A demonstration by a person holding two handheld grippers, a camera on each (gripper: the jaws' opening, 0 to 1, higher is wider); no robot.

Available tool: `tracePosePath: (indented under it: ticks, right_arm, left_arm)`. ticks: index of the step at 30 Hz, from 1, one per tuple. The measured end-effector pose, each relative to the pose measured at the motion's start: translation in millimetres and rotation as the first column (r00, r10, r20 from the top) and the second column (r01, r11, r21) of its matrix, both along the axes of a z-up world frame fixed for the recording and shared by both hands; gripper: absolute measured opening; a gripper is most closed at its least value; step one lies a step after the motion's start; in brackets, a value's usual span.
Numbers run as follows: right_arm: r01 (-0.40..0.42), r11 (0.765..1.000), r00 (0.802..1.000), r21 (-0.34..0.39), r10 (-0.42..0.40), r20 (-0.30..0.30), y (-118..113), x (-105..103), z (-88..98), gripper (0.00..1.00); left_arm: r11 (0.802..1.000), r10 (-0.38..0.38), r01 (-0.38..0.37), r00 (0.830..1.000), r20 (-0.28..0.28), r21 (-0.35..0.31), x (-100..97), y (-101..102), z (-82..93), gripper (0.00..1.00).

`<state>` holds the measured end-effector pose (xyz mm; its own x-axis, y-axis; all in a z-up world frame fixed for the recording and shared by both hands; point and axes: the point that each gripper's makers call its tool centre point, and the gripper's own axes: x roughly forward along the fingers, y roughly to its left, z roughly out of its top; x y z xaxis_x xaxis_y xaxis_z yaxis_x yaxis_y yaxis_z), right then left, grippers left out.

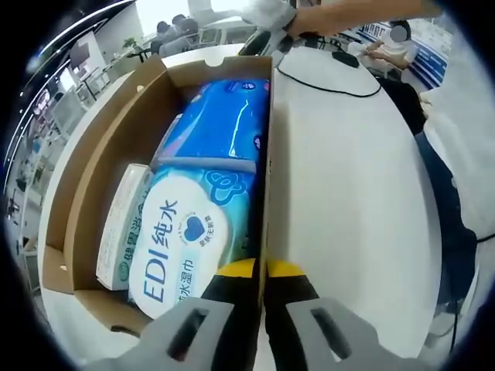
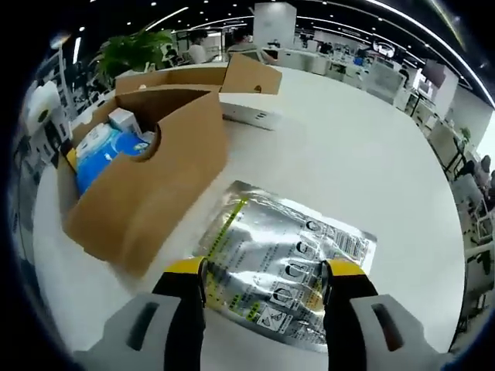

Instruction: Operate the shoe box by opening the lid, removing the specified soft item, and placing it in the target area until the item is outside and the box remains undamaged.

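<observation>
On the white table (image 2: 348,154) of an open office, left tongs (image 1: 261,272) clamped on cardboard box (image 1: 267,154) wall, right tongs (image 2: 267,277) apart.

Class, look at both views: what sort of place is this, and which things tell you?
Probably an open-plan office: rows of desks behind the white table, ceiling strip lights, a potted plant, and seated people nearby.
</observation>
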<state>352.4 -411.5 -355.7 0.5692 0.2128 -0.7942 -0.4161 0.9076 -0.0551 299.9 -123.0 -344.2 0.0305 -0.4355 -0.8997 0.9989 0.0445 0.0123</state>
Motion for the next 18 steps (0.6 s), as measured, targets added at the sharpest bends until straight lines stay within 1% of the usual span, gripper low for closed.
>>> tracePosePath:
  ticks: [2,6,8,9,13,14,18]
  right_arm:
    - [0.021,1.0,1.0,0.001,-0.021,-0.003,-0.3,-0.7,0.2,0.6]
    - [0.029,1.0,1.0,0.007,-0.029,-0.001,-0.9,0.0,0.8,0.6]
    - [0.028,1.0,0.999,0.002,-0.028,-0.019,-1.8,-1.7,1.5,0.59]
    - [0.015,1.0,0.999,-0.004,-0.015,-0.028,-1.8,-3.0,2.0,0.58]
    - [0.0,1.0,1.0,-0.005,0.0,-0.018,-1.2,-2.2,10.9,0.59]
    - [-0.004,1.0,1.0,0.003,0.004,-0.011,0.3,-1.6,16.5,0.59]
    - [-0.044,0.999,0.999,-0.011,0.044,0.02,0.9,0.7,36.4,0.59]
  left_arm:
    - [1.0,0.001,-0.001,1.0,0.001,-0.001,0.3,-0.1,-0.3,0.01]
    - [1.0,0.003,-0.003,1.0,0.001,-0.003,0.2,-0.1,-0.2,0.01]
    - [1.0,0.003,-0.003,1.0,0.001,-0.002,0.2,-0.2,0.1,0.01]
    - [1.0,0.003,-0.003,1.0,0.001,-0.002,0.2,0.1,0.0,0.01]
    - [1.0,0.004,-0.004,1.0,0.002,-0.002,0.4,-0.2,0.0,0.01]
    - [1.0,0.004,-0.004,1.0,0.002,-0.003,0.4,-0.4,0.0,0.01]
    - [1.0,0.006,-0.006,1.0,0.001,-0.005,0.2,-0.7,0.5,0.01]
